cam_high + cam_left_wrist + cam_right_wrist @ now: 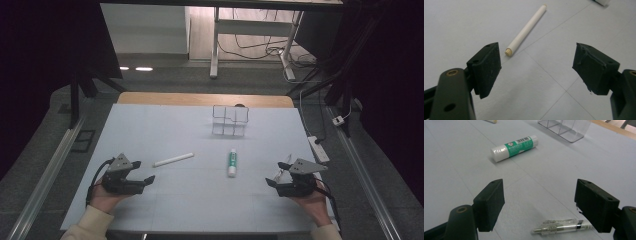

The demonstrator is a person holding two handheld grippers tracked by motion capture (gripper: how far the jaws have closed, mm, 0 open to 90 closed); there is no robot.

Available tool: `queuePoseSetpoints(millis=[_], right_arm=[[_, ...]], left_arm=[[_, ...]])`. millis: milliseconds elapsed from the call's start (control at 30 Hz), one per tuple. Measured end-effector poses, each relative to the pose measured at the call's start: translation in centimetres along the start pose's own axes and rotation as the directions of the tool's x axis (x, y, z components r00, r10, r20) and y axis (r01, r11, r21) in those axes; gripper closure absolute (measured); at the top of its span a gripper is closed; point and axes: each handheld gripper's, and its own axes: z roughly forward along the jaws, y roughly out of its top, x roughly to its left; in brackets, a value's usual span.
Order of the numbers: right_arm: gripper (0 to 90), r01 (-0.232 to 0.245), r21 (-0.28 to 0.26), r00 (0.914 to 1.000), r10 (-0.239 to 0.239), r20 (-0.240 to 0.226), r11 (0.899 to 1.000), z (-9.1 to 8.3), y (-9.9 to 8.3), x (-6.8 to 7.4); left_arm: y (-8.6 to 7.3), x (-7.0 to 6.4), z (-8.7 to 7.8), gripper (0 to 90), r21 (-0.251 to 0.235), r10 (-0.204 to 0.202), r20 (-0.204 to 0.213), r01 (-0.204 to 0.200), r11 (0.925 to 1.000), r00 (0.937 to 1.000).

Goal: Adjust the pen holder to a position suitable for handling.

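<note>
Pale grey-blue surface (165, 131) under dim light, with a wooden edge along the far side, dark floor around and desk legs and cables at the 12 o'clock end of the high view. Near the far middle, toward 12 o'clock, a clear compartmented organizer (230, 120), upright. Closer in, at about 10 o'clock from the surface's centre, a white stick (173, 159) lying flat, slightly slanted. At about 2 o'clock from the centre, a green-and-white glue stick (232, 162) lying on its side, long axis running toward 12 o'clock. At 7 o'clock, the left gripper (139, 171), held in a hand (102, 197), fingers wide apart and closed on nothing. In the left gripper view, the same white stick (526, 30) lying at 11 o'clock just beyond the left finger (486, 68), its tan near end close to that finger but apart from it. At 5 o'clock in the high view, the right gripper (278, 173), fingers likewise spread and clamped on nothing. In the right gripper view, a clear pen (560, 227) flat on the surface low between the fingers, its far end hidden behind the right finger (595, 205); contact impossible to tell. Glue stick (514, 147) at 11 o'clock there, well apart, and the organizer (565, 128) at 1 o'clock.
</note>
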Motion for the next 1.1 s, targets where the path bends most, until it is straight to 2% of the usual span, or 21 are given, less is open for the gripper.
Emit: queuePoseSetpoints(millis=[233, 500, 667, 1100], right_arm=[[23.8, 0.019, 0.010, 0.9996, -0.018, -0.022, 1.000, 0.2, 0.4, 0.4], [23.8, 0.025, 0.012, 0.9991, -0.025, -0.033, 1.000, 0.4, 0.5, 0.6], [23.9, 0.032, 0.009, 0.9992, -0.031, -0.024, 0.999, 0.7, 1.0, 0.6], [29.1, -0.002, 0.010, 0.9999, 0.002, 0.016, 1.000, 2.8, 3.7, -0.7]], left_arm=[[0.1, 0.0, 0.4, 22.7, 0.026, 0.006, 0.006, -0.006, 0.9996, 1.0000], [0.9, -0.2, 1.1, 22.7, 0.074, 0.048, 0.009, -0.049, 0.9960, 0.9988], [0.9, -0.4, 1.3, 22.6, 0.089, 0.052, 0.008, -0.053, 0.9946, 0.9986], [0.8, -0.5, 1.3, 22.4, 0.087, 0.050, 0.015, -0.051, 0.9949, 0.9986]])
